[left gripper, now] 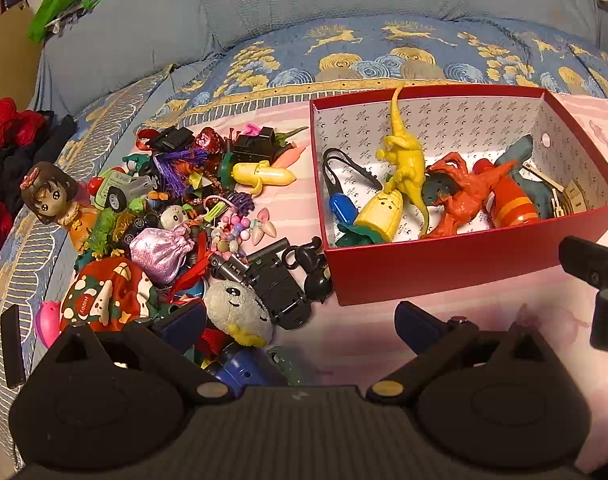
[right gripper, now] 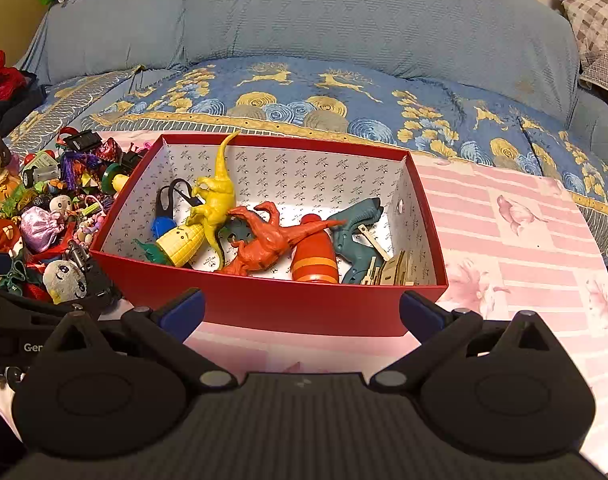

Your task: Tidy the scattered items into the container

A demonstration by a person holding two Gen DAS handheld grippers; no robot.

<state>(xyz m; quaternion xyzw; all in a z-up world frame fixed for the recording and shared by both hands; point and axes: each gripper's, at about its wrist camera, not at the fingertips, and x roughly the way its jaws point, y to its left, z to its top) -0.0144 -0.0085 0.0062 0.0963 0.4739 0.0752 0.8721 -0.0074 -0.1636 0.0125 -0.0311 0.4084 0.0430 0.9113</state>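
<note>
A rectangular red cardboard box (right gripper: 264, 304) with a white patterned lining stands on a pink striped cloth (right gripper: 523, 248) spread over a blue quilt with gold deer (right gripper: 343, 92). Inside it lie hard, glossy plastic toys: a yellow plastic dinosaur (right gripper: 216, 200) whose long tail points up toward the far wall, an orange-red plastic dinosaur (right gripper: 264, 244) lying across the middle with its tail toward the right, a ridged yellow toy corn cob (right gripper: 184, 244) tilted with its green leaf end toward the near left corner, a smooth red-and-orange striped wooden cone (right gripper: 313, 256) and a teal plastic dinosaur (right gripper: 355, 232) at the right end.

The right tool (right gripper: 302, 314) hovers just before the box's near wall, its blue-padded fingers (right gripper: 184, 312) spread wide with nothing between them.

To the left of the box a heap of scattered small toys (left gripper: 176, 216) covers the cloth: a shiny pink satin pouch (left gripper: 160, 252), a soft grey plush ball with a face (left gripper: 240, 304), a black plastic toy car (left gripper: 280, 292) and a big-eyed doll with brown hair (left gripper: 52, 196). The left tool (left gripper: 300, 320) hangs over the near edge of this heap, also fully spread and empty; its left finger sits beside the plush ball, and the box lies ahead to its right.
</note>
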